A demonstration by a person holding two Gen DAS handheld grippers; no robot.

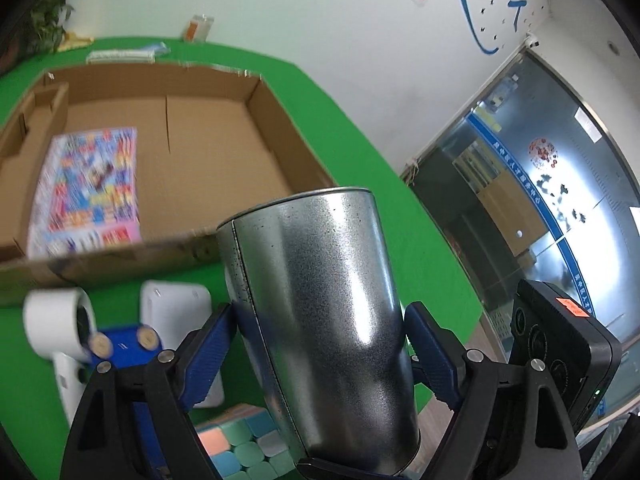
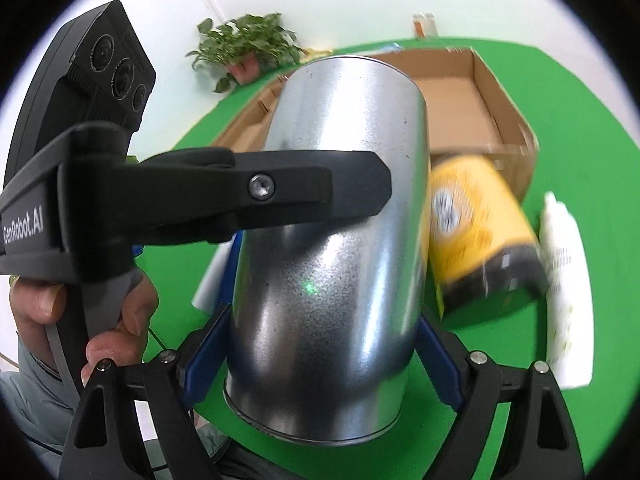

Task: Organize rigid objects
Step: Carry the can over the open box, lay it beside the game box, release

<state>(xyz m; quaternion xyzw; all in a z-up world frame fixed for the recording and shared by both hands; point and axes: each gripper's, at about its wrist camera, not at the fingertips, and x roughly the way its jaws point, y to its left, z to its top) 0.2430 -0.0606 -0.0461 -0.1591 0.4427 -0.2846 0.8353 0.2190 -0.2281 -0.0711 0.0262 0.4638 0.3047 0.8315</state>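
Green table, white wall behind. Big cardboard box open on table, booklet inside. You hold shiny metal can up over table, both claws squeezing its sides: left gripper and right gripper clamped on can. Step looks like carry. Next: move can over box, lower gently, let go.

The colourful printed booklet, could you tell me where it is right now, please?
In the left wrist view, the booklet lies flat on the left of the cardboard box's floor, beyond the metal can.
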